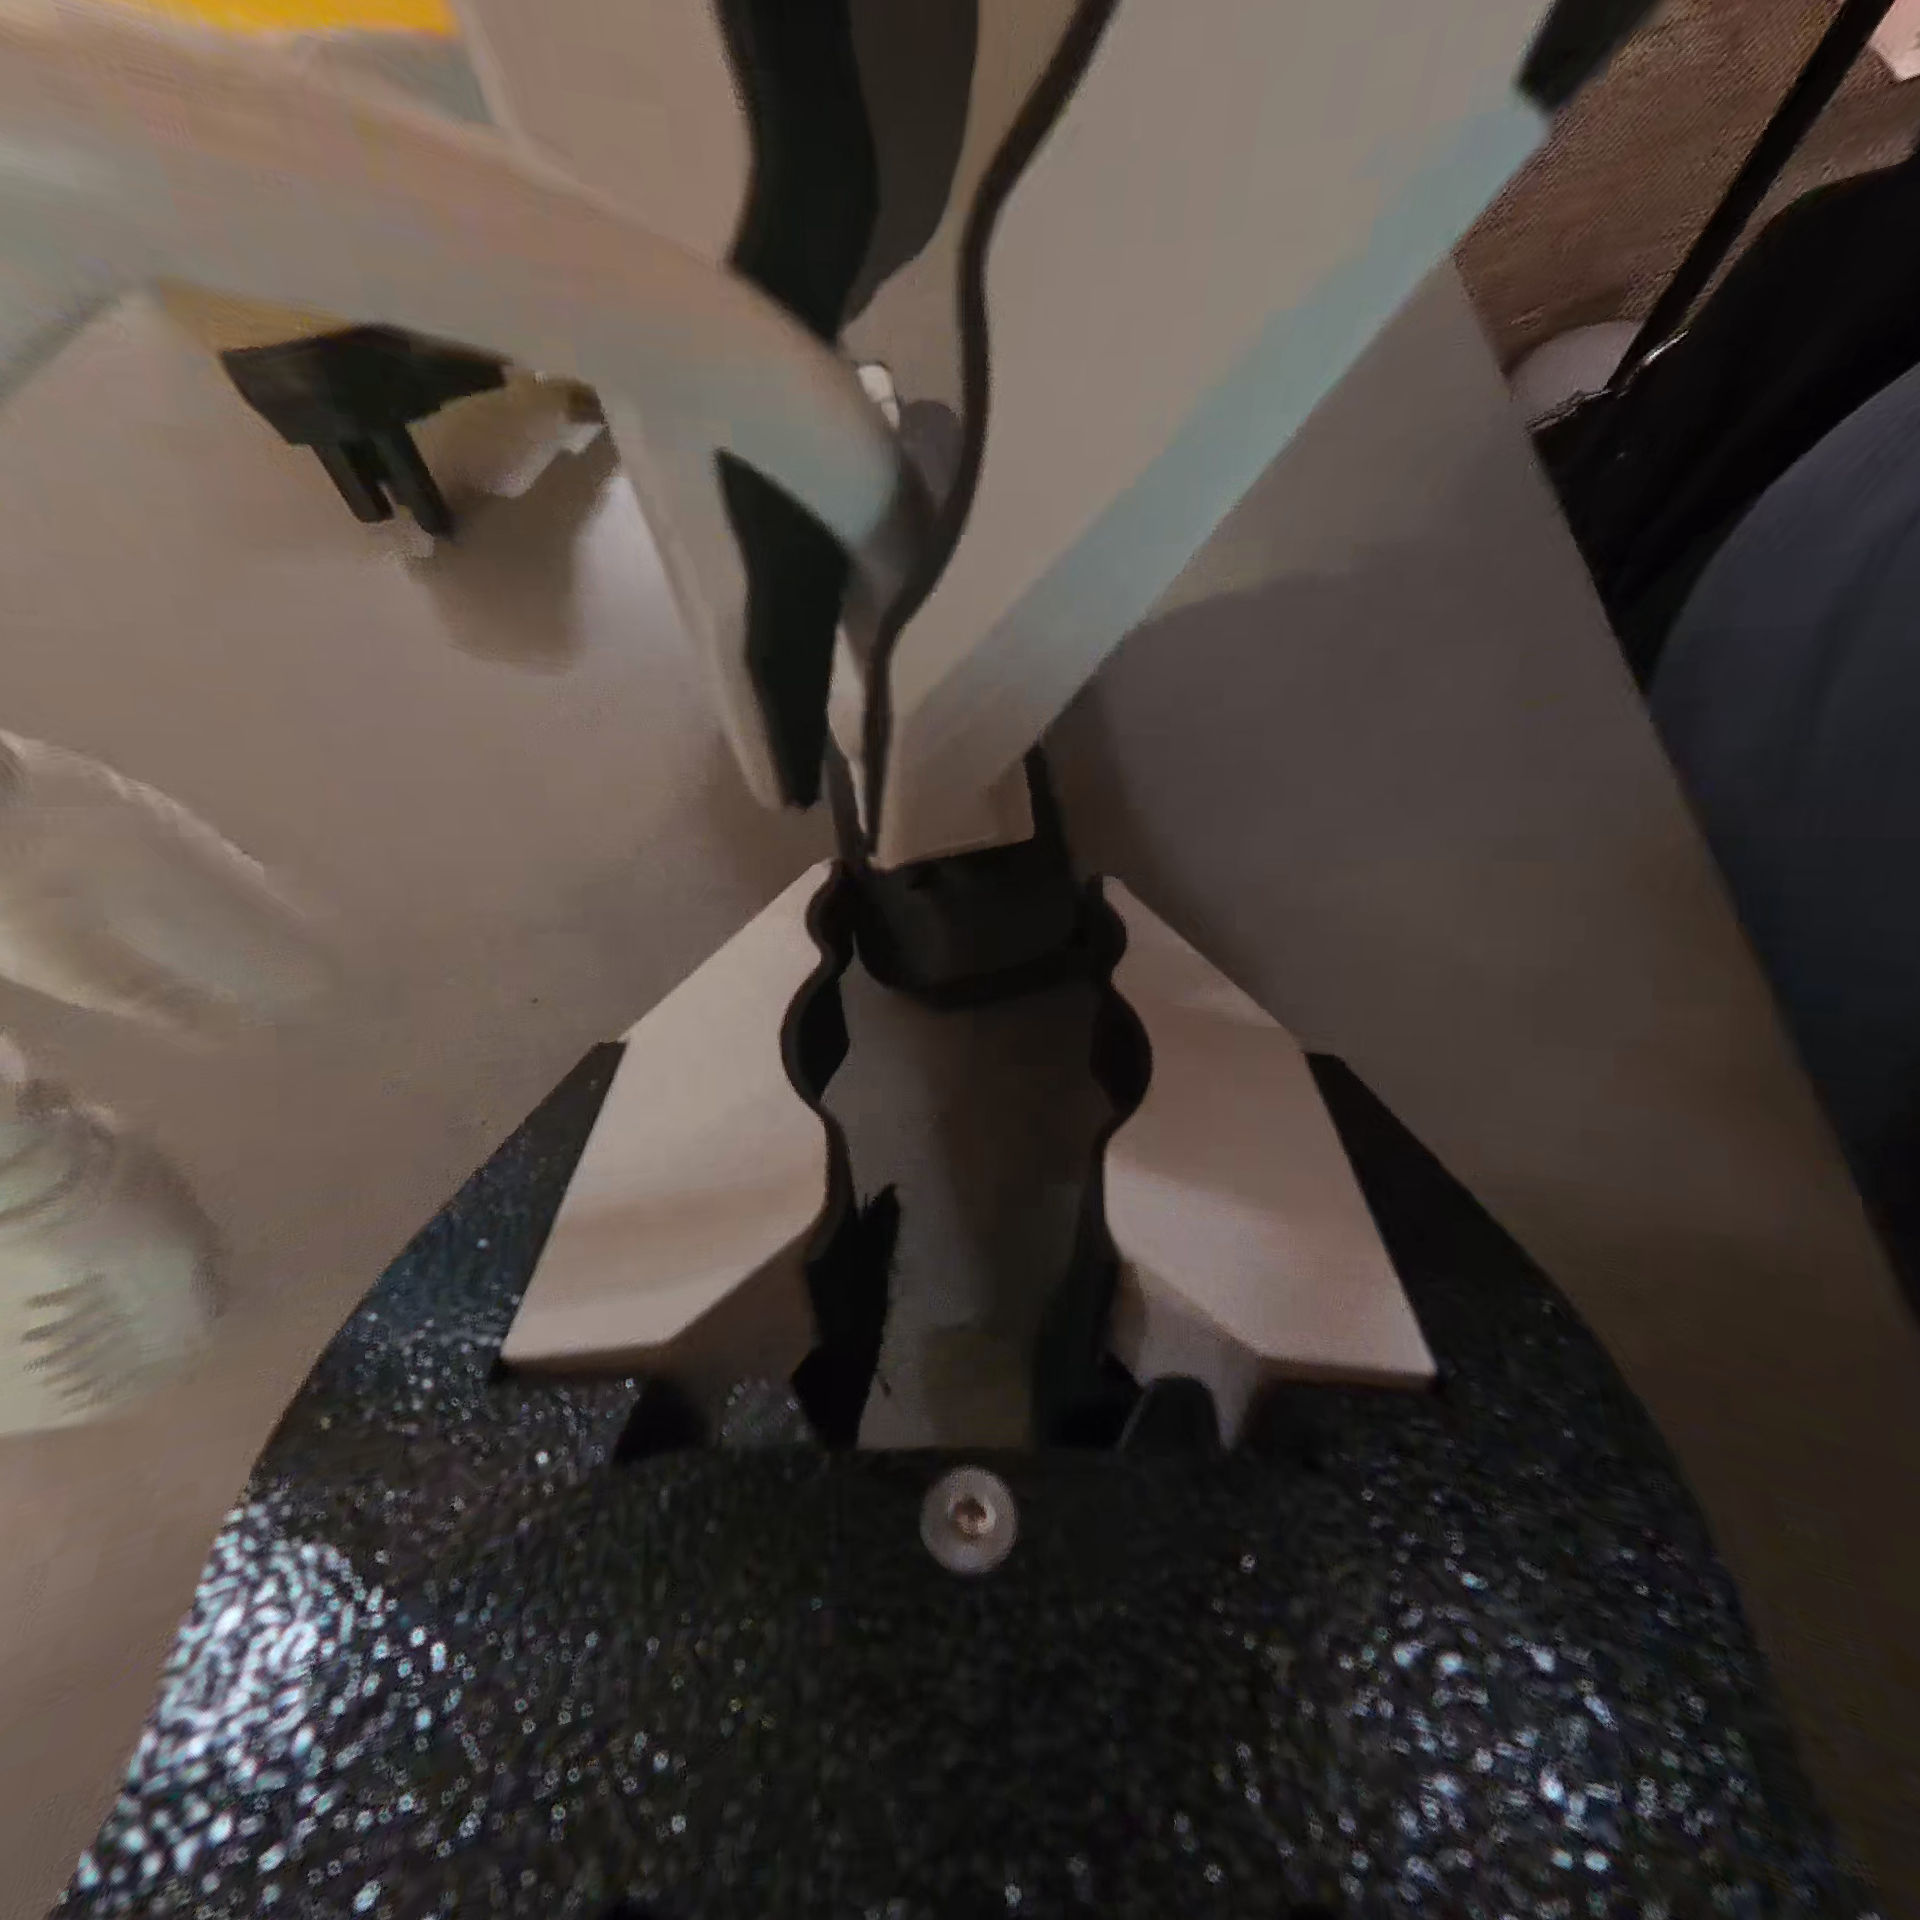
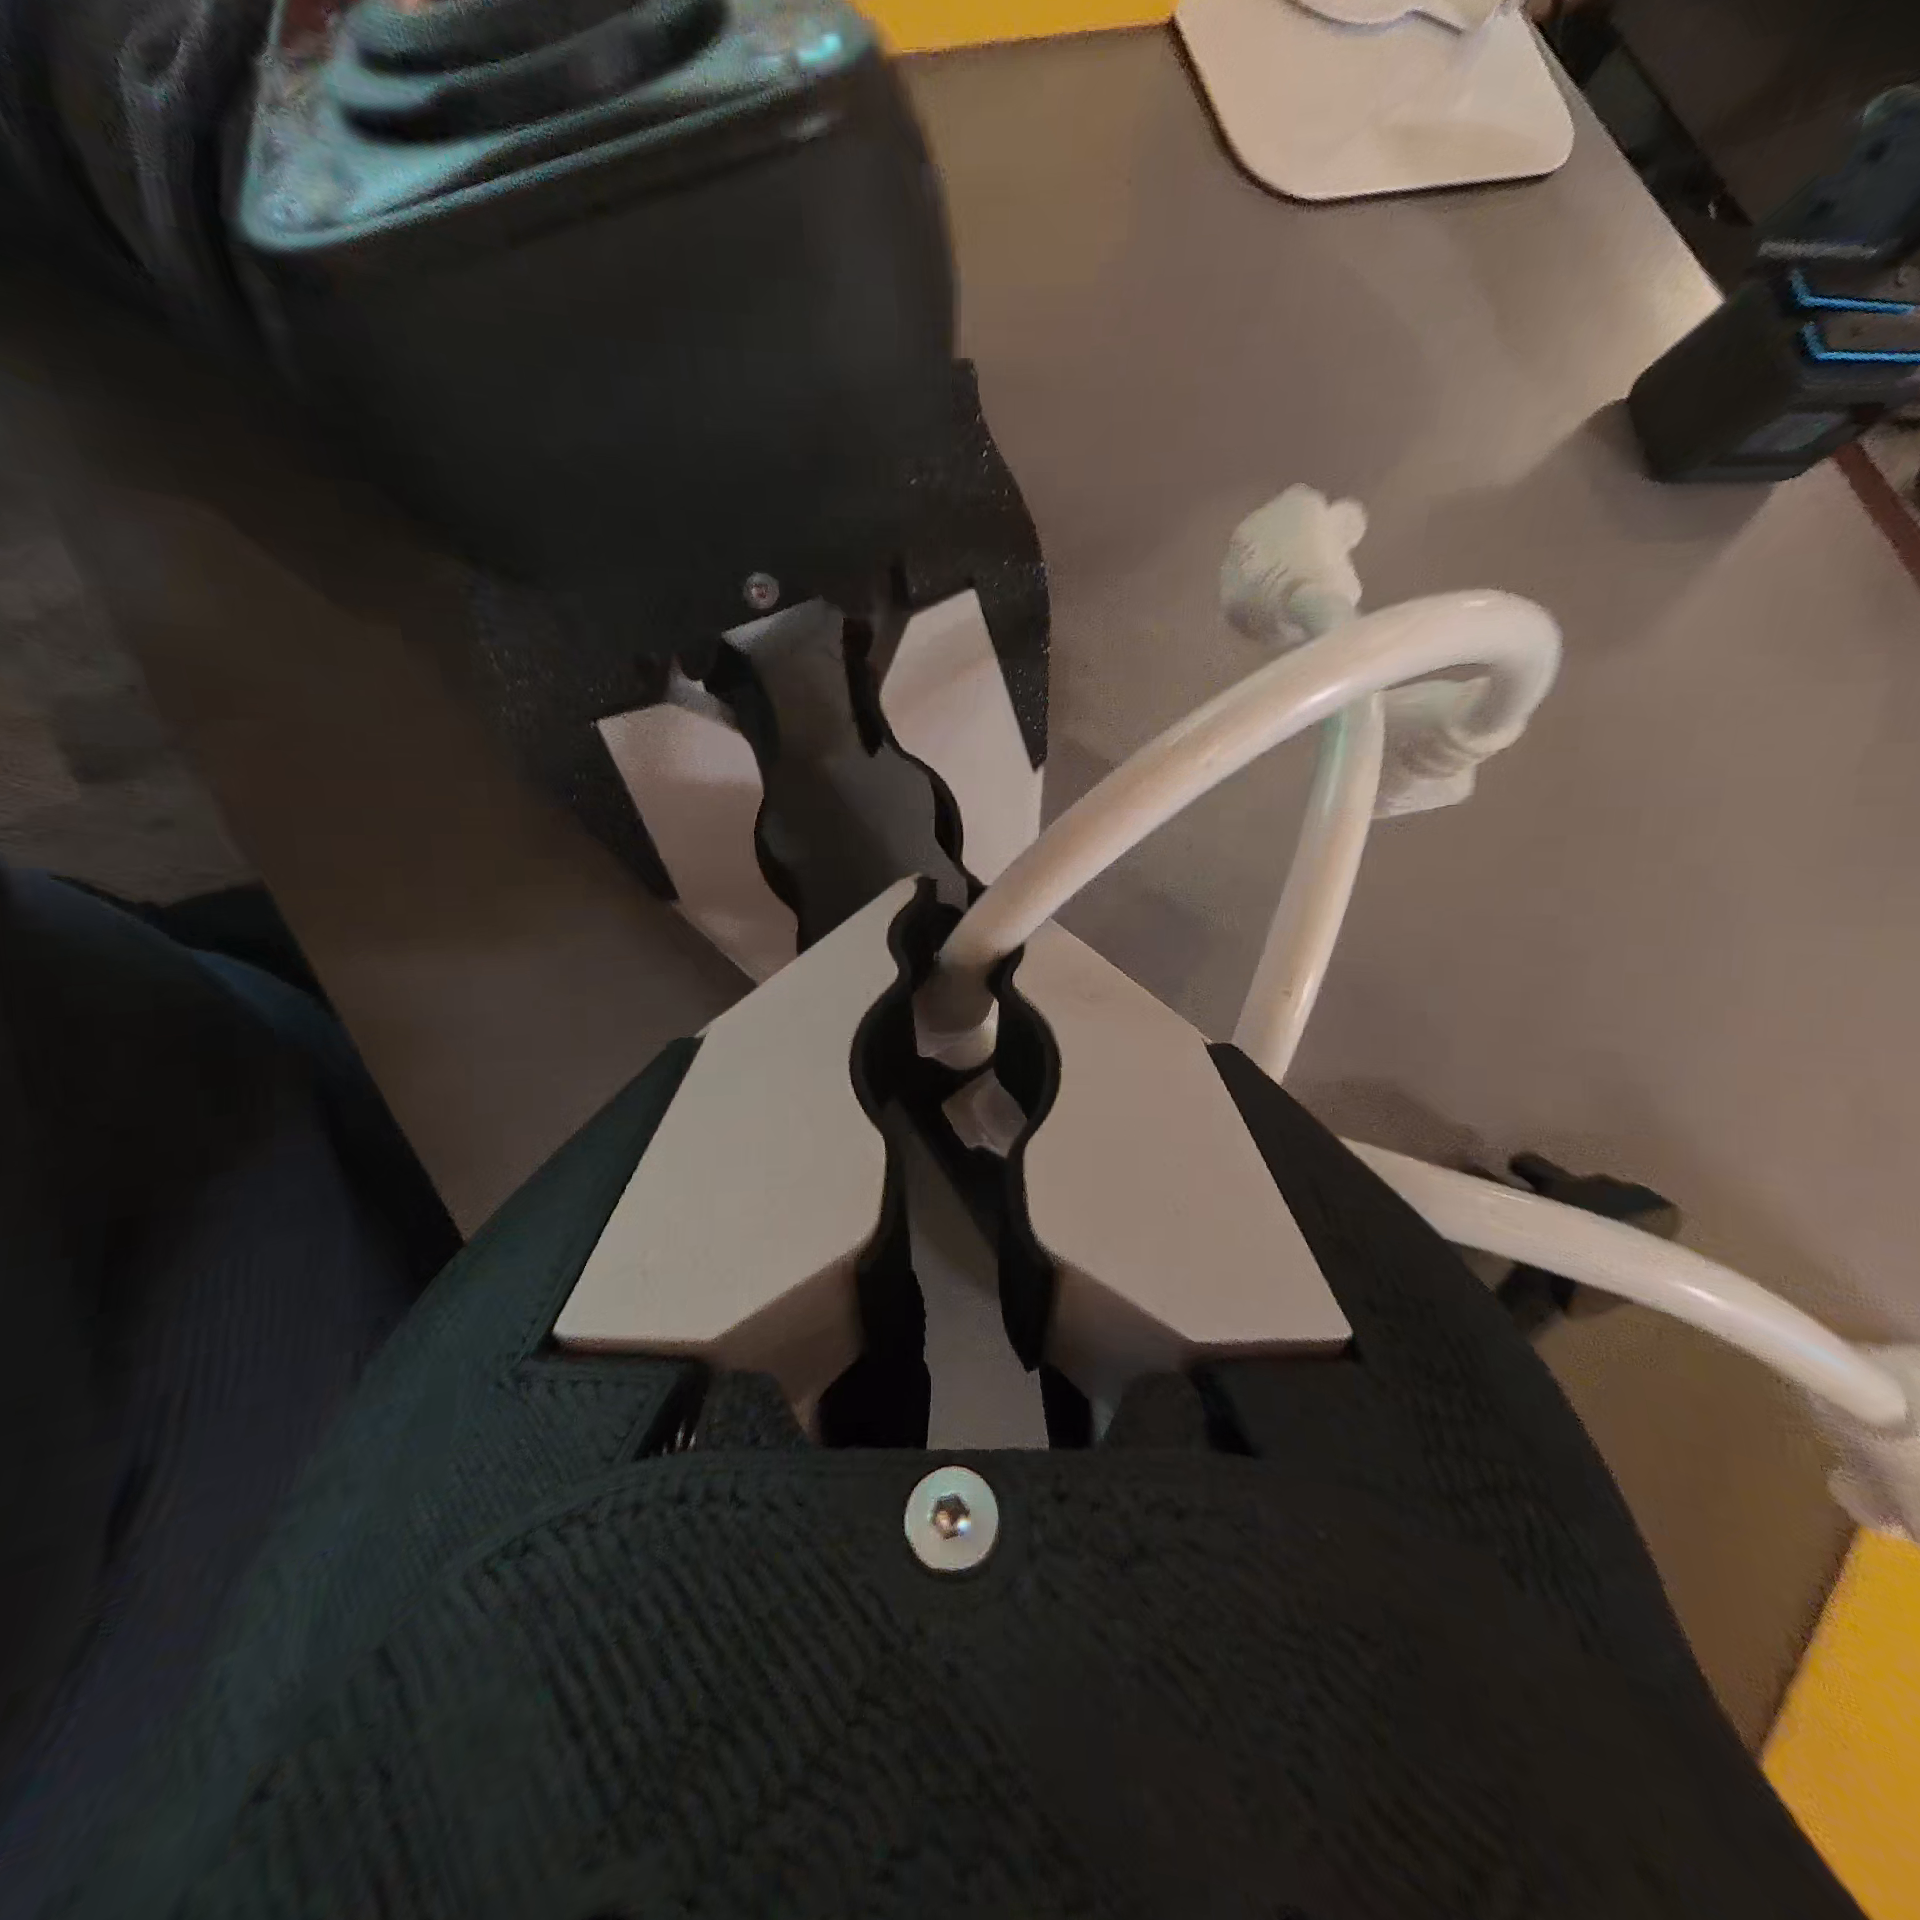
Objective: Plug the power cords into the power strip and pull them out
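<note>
Your right claw is closed around the white cord near its plug end, and the cord arcs away to the right over the surface. Your left claw clamps a small black piece; I judge it a plug. The two claws meet tip to tip. I count two white cords; the power strip I cannot find.

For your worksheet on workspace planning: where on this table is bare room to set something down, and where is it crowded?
Bare table lies between the white base and the cord loop. Crowded: both grippers meet tip to tip around the white cord.
</note>
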{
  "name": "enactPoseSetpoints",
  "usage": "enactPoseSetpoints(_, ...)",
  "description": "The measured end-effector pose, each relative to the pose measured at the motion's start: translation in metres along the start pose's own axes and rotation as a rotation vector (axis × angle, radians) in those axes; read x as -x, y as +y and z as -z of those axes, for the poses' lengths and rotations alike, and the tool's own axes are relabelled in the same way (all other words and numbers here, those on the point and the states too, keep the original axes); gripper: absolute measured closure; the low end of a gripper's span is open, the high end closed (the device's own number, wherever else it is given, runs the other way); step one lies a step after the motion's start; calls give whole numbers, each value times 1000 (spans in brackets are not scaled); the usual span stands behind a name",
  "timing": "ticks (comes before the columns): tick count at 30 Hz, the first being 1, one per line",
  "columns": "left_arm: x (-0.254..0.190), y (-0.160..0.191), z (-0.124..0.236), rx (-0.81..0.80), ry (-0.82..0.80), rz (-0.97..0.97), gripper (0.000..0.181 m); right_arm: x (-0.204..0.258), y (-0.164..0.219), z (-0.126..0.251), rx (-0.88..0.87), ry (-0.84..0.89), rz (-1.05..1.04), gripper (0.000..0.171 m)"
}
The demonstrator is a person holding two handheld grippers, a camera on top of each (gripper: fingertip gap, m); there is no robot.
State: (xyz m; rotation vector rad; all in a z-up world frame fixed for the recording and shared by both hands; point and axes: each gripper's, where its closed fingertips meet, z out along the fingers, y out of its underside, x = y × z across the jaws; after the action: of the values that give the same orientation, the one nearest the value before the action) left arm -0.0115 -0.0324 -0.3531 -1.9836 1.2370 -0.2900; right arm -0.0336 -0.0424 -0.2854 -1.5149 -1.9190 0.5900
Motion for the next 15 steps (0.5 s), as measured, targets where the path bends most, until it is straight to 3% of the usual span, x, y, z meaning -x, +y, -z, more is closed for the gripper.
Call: enactPoseSetpoints(15,-2,2,0,-45,50,49,138,-5,-8,-13,-104,203,-60,168)
